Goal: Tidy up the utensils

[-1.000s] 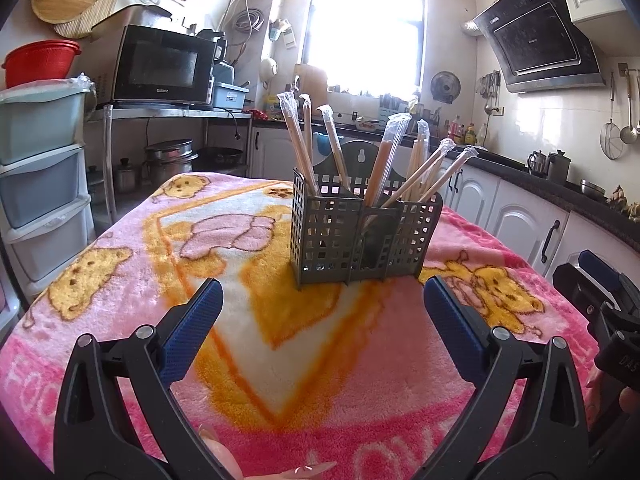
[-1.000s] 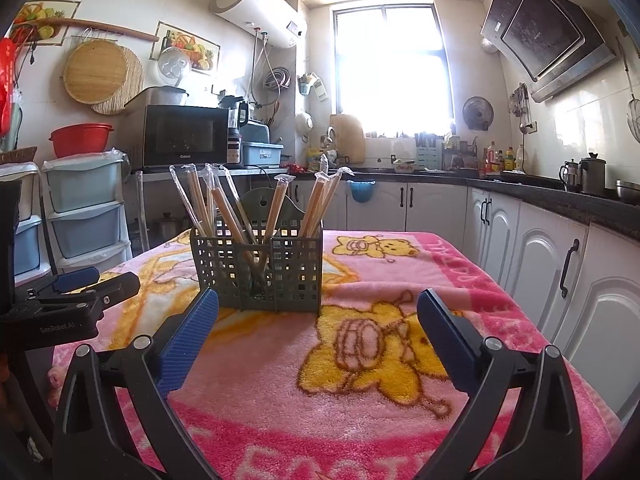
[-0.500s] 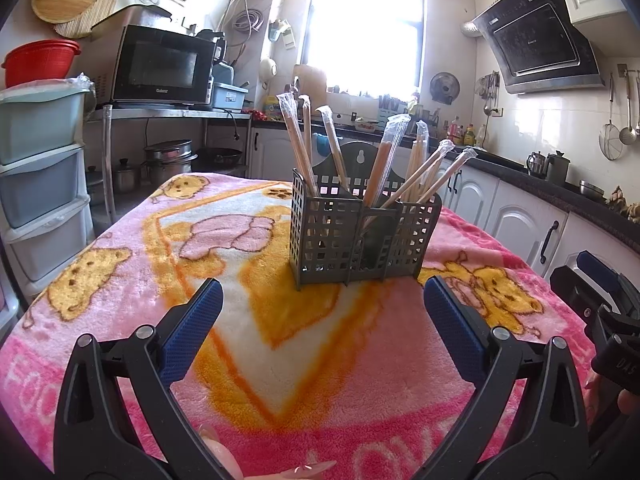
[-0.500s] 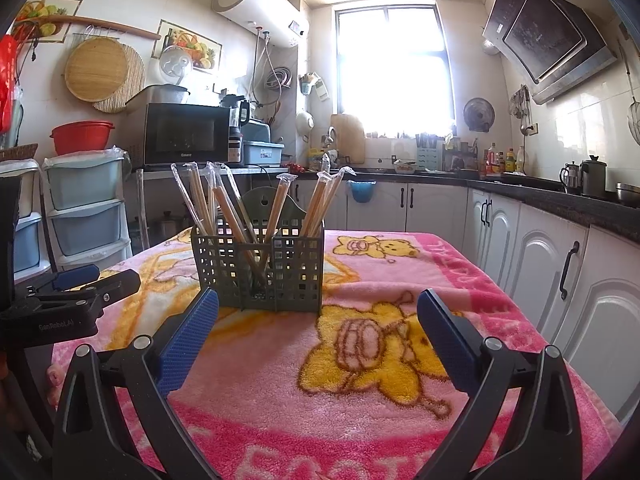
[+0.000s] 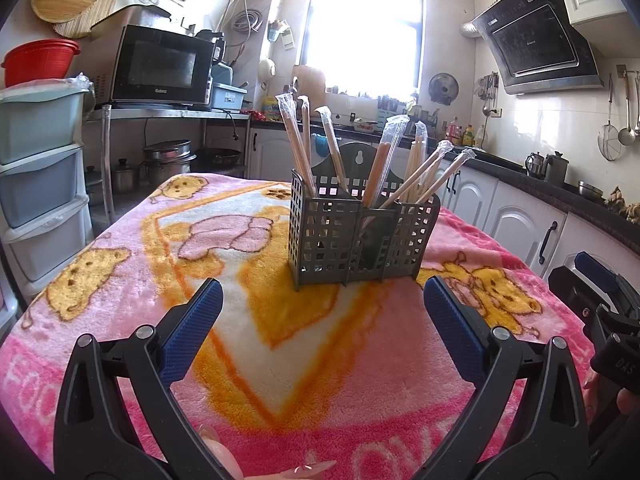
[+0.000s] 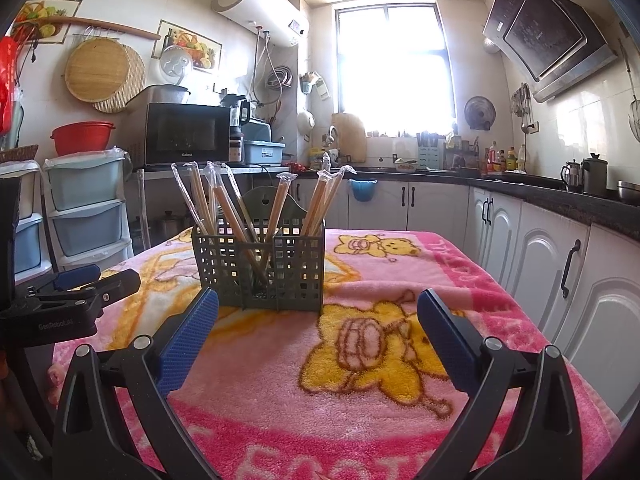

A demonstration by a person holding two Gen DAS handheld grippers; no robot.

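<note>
Left wrist view gives me the desk (image 5: 120, 248) first, covered edge to edge by a pink blanket (image 5: 360, 380) printed with yellow bears and an orange diamond around a white middle. On that blanket, past the middle of the desk and toward the window, stands the grey utensil holder (image 5: 356, 244), a perforated plastic caddy split into compartments, upright, with a taller back plate that has a hanging hole. From the right wrist view I see the same utensil holder (image 6: 260, 268) a little left of centre, ahead of my tongs. Between the two of them sit my left tongs (image 5: 320, 332), spread wide with nothing between the blue pads, low over the near part of the blanket and well short of the holder. My right tongs (image 6: 318, 328) are likewise spread wide and empty, hovering over a bear on the blanket, near the holder but not touching it. Each camera catches the other tool at the frame edge. Inside the holder stand the wrapped chopsticks (image 5: 384, 172), pairs sealed in clear plastic sleeves, leaning outward at different angles; some sit in the left compartment, others in the middle and right ones, though I cannot count them surely. At the bottom of the left view, fingertips (image 5: 308, 470) of a hand show under the tool.
</note>
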